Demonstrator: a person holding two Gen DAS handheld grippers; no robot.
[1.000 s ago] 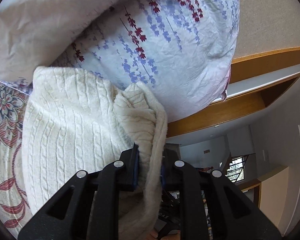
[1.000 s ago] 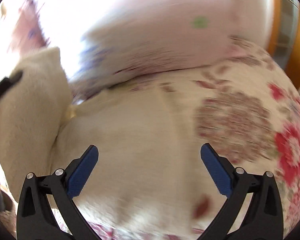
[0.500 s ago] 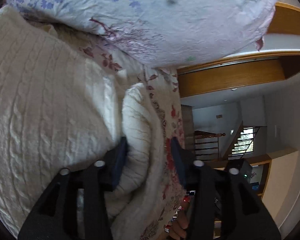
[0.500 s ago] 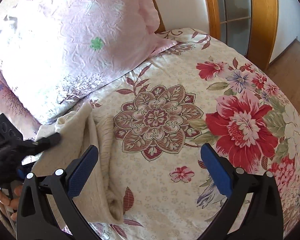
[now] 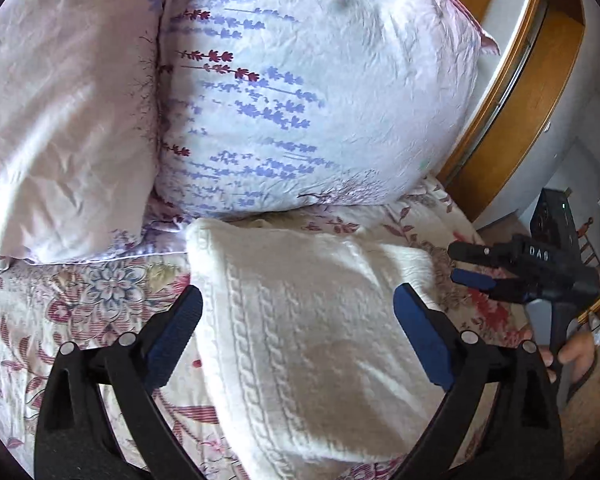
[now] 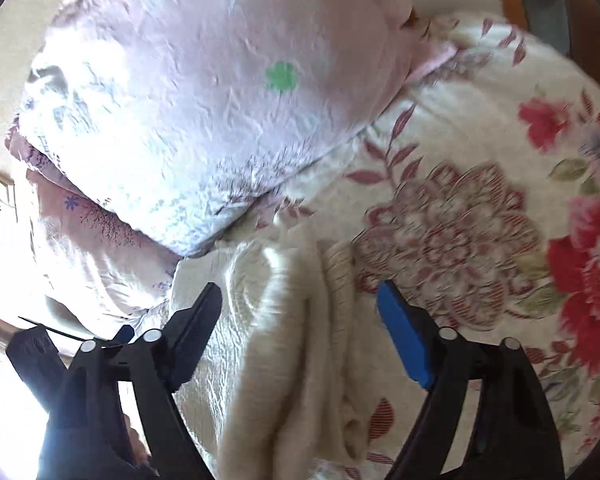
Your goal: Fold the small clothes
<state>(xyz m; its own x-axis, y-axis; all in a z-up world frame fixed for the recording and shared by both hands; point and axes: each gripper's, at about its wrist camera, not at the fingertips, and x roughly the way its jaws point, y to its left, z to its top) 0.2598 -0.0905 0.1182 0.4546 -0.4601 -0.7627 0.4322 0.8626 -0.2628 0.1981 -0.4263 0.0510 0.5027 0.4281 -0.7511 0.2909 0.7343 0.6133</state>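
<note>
A cream cable-knit sweater (image 5: 308,328) lies folded on the floral bedspread (image 5: 60,320), just in front of the pillows. My left gripper (image 5: 296,332) is open and empty, its jaws spread wide above the sweater. My right gripper (image 6: 300,332) is open and empty too, jaws either side of the sweater's folded edge (image 6: 300,320) in the right wrist view. The right gripper also shows in the left wrist view (image 5: 516,276), at the sweater's right side, above the bedspread.
A white pillow with purple flower print (image 5: 320,80) and a pale pink pillow (image 5: 60,100) lean at the bed's head, right behind the sweater. A wooden bed frame (image 5: 512,120) curves at the right. The bedspread (image 6: 500,220) stretches to the right.
My left gripper has let go of the sweater's fold and opened wide, pulling back above it. The sweater now lies flat and folded. My right gripper has moved in over the sweater's edge.
</note>
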